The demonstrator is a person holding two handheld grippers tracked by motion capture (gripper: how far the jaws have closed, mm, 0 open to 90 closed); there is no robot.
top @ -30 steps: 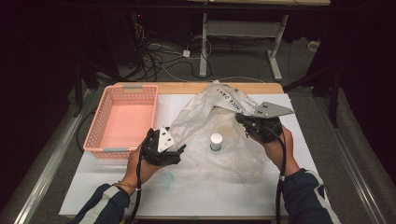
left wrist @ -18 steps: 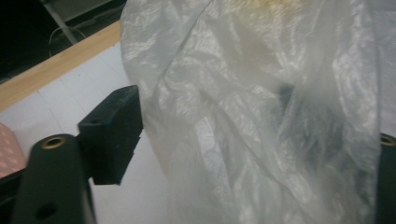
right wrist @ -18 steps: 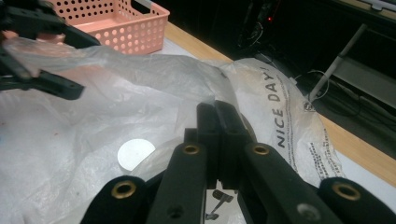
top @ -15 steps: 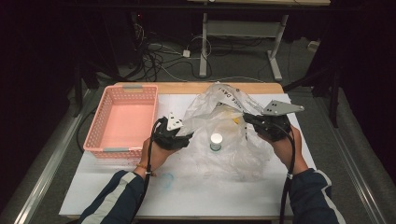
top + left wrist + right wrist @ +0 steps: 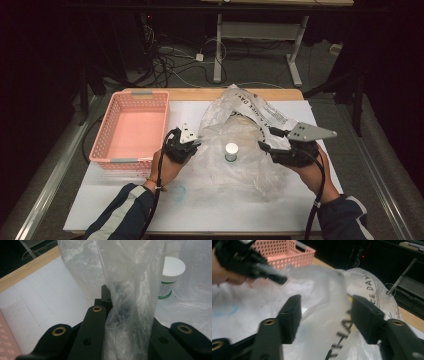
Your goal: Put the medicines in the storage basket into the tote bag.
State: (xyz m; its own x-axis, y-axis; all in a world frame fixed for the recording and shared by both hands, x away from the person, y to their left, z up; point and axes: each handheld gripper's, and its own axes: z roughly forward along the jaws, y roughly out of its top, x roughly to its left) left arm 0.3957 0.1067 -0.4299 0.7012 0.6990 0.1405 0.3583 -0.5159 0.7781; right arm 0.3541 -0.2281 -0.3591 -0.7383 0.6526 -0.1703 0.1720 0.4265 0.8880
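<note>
My left claw [image 5: 125, 322] pinches the crumpled clear plastic bag [image 5: 240, 145]; my right claw [image 5: 324, 315] gapes around its printed edge, apparently next to clamp, exposing the white-capped bottle [image 5: 231, 151].

Your clear plastic bag [image 5: 235, 135] looks thin, crinkled and glossy; the pink basket [image 5: 131, 131] is perforated plastic; matt white paper [image 5: 220, 205] covers the wooden table [image 5: 200, 93].
</note>
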